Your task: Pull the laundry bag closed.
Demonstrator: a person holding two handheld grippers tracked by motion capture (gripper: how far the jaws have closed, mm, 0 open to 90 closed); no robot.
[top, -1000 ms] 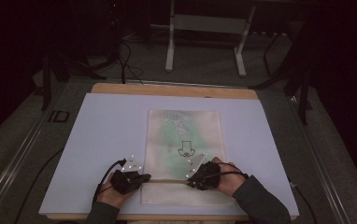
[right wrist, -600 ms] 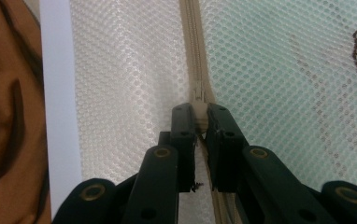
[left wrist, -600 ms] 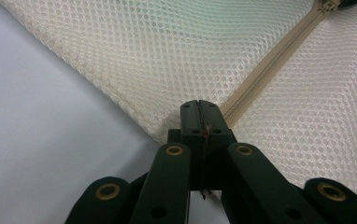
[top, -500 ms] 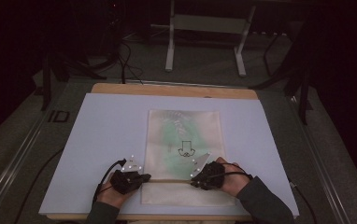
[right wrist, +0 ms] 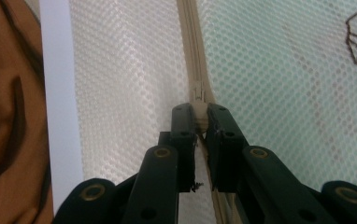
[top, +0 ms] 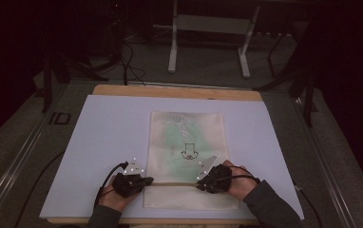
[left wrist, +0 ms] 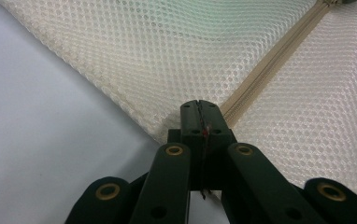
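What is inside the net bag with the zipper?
Through the mesh bag something pale green shows, with a dark outline drawing on it. What it is cannot be told. The part near the zipper looks plain cream.

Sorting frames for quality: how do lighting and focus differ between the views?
High view: dim, room dark, white table cover lit softly; left gripper view: bright, mesh bag sharp, near arms soft; right gripper view: zipper pull in focus, slightly hazy.

Cream mesh bag (top: 187,156) flat on table, greenish contents inside; beige zipper (right wrist: 191,56) crosses near edge, puller (right wrist: 199,105) pinched.
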